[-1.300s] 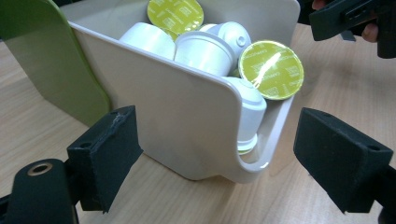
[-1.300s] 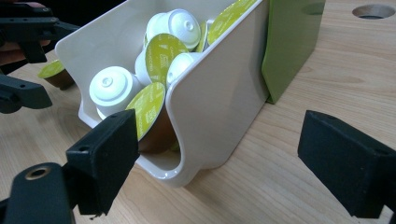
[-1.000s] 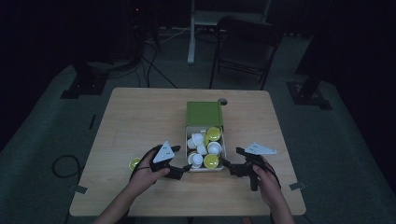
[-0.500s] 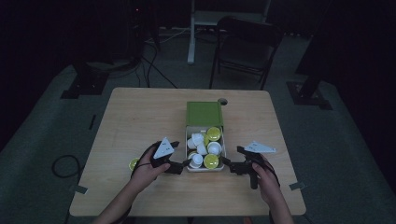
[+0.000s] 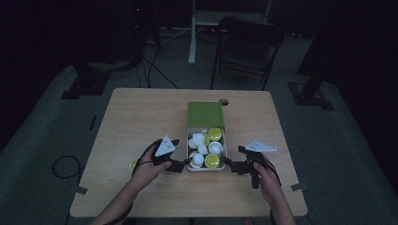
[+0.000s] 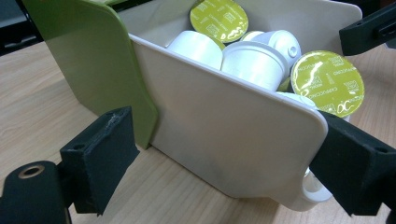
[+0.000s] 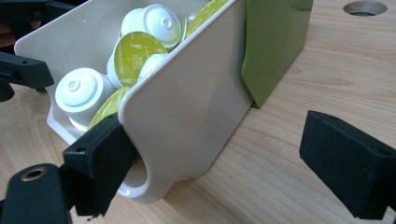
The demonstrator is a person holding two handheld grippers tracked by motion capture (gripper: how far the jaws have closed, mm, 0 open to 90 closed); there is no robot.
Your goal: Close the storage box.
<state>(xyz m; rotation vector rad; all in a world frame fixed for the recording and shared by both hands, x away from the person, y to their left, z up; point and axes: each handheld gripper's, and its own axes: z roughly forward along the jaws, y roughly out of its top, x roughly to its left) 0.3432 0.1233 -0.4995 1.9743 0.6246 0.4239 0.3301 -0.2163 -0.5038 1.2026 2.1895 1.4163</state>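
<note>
Left gripper [image 5: 184,165] nudged closer to the white tray [image 6: 224,126] of capsules [image 6: 327,81] at the table [image 5: 141,112] front — fingers just widened, released beside it — right gripper [image 5: 229,163] unmoved, fingers released.

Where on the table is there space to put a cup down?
Bare wood lies left of the green sleeve and right of it, out to the table edges. It is crowded around the tray, where both grippers flank it.
</note>
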